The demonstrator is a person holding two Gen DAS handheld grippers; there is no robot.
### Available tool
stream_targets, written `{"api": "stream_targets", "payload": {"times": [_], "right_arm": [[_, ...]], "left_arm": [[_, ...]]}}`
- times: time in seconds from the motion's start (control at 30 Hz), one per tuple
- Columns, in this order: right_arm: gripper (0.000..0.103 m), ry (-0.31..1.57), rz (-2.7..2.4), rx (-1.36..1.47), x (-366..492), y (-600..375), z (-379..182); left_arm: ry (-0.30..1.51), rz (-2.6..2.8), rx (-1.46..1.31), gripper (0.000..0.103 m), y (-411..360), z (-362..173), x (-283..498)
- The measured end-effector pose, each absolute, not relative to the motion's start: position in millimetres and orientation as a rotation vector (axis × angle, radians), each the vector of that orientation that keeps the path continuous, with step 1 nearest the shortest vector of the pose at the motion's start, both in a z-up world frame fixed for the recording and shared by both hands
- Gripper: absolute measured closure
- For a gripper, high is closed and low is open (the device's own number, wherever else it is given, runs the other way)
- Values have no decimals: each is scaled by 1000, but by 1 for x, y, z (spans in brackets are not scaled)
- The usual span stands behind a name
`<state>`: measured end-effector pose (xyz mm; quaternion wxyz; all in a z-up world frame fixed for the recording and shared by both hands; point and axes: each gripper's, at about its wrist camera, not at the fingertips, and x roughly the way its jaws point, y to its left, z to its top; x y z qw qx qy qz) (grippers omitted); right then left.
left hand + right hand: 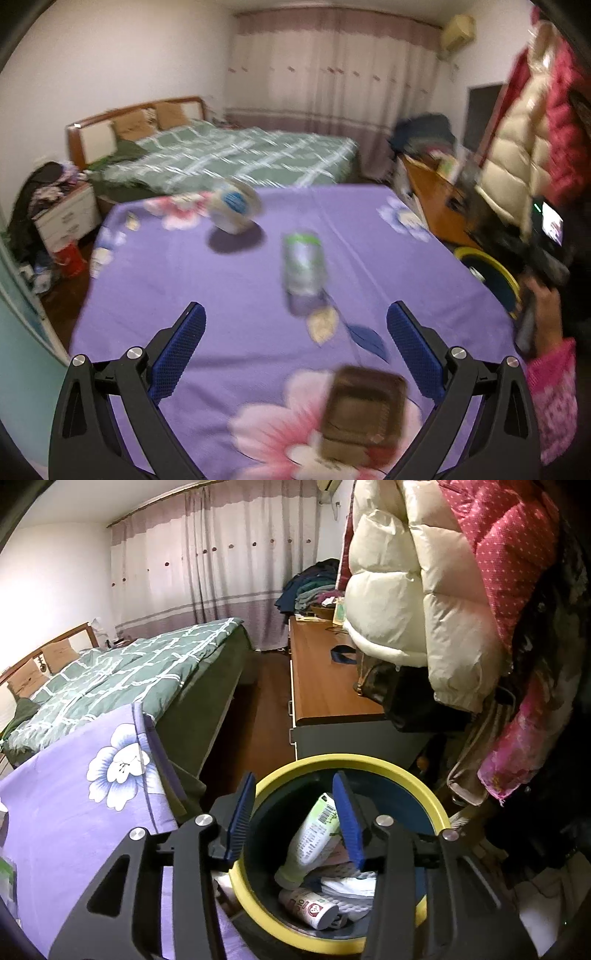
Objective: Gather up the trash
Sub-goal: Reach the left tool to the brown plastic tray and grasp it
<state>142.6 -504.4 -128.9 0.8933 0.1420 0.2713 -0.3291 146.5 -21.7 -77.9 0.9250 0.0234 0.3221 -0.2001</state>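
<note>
Right wrist view: the right gripper point(295, 812) hangs over the bin point(439, 812), tongs apart and holding nothing, likely to drop trash in. Inside lie a pale tube point(314, 838), a small white can point(306, 908) and crumpled white bits. The left gripper point(295, 347) gapes wide and empty over the purple table point(147, 280), where a bottle point(303, 262), paper cup point(234, 208) and brown tray point(364, 410) wait.

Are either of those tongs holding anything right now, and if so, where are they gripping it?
Nothing is held. The left tongs stand open above the purple tablecloth; the right tongs hang open over the yellow-rimmed bin, a pale tube lying below.
</note>
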Motion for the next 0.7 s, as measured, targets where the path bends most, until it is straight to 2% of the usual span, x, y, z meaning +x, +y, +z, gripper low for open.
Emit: {"api": "stream_targets", "payload": {"times": [0.3, 0.7], "right_arm": [[60, 560, -649, 310, 144, -503, -128], [60, 566, -617, 326, 146, -503, -131]], "left_arm": [[833, -573, 129, 6, -65, -119, 138], [931, -571, 199, 6, -80, -154, 151]]}}
